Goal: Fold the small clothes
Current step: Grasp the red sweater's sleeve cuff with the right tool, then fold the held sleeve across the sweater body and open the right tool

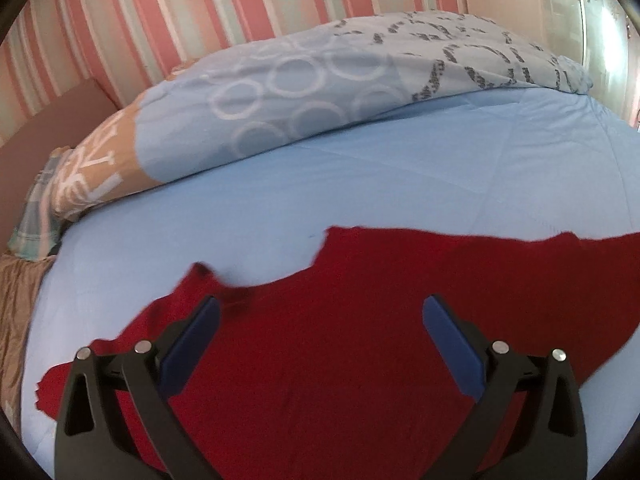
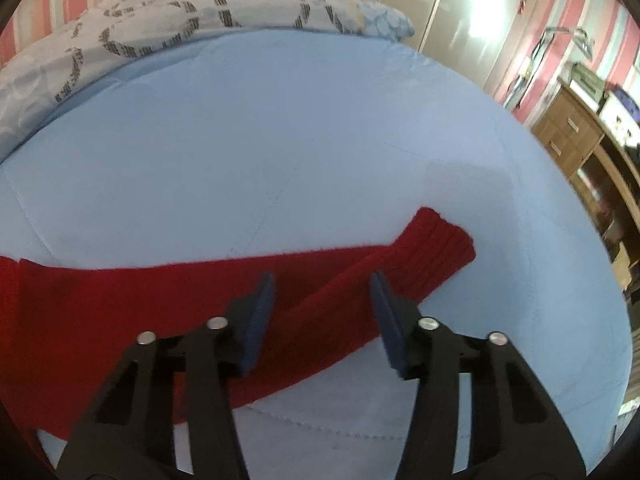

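I see the red knitted sweater (image 1: 340,340) lying spread flat on the pale blue quilted bed cover (image 1: 360,184), its body under my left hand-held gripper (image 1: 321,312) and one sleeve running out to the right. My left hand-held gripper tilts down over the sweater's body with its blue pads (image 1: 192,344) standing wide apart, nothing between them. My right hand-held gripper (image 2: 322,292) also points steeply down, over the sleeve's ribbed cuff end (image 2: 436,252); its jaws stand about half open, astride the sleeve, and I cannot see the pads pressing the knit.

Only the left view shows the sweater's ragged far edge, the blue pillow with white rings (image 1: 280,96) and the pink striped wall (image 1: 180,8). Only the right view shows the cuff, a brown wooden chest of drawers (image 2: 568,136) and a glossy wardrobe door (image 2: 468,12).
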Motion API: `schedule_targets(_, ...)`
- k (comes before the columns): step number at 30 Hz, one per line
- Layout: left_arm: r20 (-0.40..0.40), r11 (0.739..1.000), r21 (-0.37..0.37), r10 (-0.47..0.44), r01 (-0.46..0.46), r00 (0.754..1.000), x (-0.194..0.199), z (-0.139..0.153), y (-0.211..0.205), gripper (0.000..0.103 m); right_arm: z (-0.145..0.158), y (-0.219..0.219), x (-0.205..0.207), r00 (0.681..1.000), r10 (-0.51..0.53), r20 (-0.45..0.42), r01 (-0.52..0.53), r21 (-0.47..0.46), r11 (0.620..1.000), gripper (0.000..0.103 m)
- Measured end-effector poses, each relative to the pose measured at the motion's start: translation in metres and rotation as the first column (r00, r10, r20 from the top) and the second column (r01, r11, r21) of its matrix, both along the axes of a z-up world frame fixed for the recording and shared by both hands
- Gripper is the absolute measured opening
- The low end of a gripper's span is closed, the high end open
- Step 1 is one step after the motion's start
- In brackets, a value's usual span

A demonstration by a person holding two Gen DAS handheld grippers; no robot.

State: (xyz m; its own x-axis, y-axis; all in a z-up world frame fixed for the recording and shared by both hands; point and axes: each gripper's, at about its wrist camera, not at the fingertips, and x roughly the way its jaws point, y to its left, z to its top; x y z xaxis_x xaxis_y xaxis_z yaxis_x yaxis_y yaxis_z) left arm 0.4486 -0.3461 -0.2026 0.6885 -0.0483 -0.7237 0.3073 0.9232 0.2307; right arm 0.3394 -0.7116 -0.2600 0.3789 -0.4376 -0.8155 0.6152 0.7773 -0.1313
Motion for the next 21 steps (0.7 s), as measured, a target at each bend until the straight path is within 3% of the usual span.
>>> schedule_targets(2, -0.008, 1.000, 0.011, 0.002, -0.002, 1.000, 0.008, -0.008, -0.009, 0.101, -0.001, -0.003, -0.002, 1.000, -0.009, 0.000, 0.009, 0.013, 1.000, 0.045)
schedule_targets(4, -0.022, 1.000, 0.013, 0.002, -0.002, 1.000, 0.014, -0.014, -0.014, 0.101, -0.001, -0.002, 0.000, 1.000, -0.010, -0.002, 0.010, 0.018, 1.000, 0.028)
schedule_targets(5, -0.028, 1.000, 0.011, 0.003, -0.002, 1.000, 0.015, -0.016, -0.014, 0.101, 0.000, -0.002, 0.000, 1.000, -0.009, -0.002, 0.009, 0.016, 1.000, 0.008)
schedule_targets(9, -0.034, 1.000, 0.015, 0.002, -0.001, 0.999, 0.017, -0.017, -0.012, 0.101, 0.023, 0.012, -0.006, 0.997, 0.022, 0.068, -0.022, 0.007, 1.000, 0.005)
schedule_targets(14, -0.039, 1.000, 0.029, 0.006, -0.005, 0.999, 0.013, -0.015, 0.009, 0.101, 0.073, 0.074, -0.014, 0.970, 0.147, 0.192, -0.145, -0.021, 0.989, 0.005)
schedule_targets(17, -0.055, 0.999, 0.035, 0.028, -0.026, 0.998, 0.009, -0.010, 0.030, 0.101, 0.097, 0.127, -0.010, 0.931, 0.248, 0.266, -0.256, -0.005, 0.967, 0.005)
schedule_targets(21, -0.073, 0.997, 0.041, 0.061, -0.058, 0.995, 0.003, 0.000, 0.066, 0.101, 0.113, 0.203, 0.006, 0.865, 0.367, 0.343, -0.413, 0.070, 0.908, 0.005)
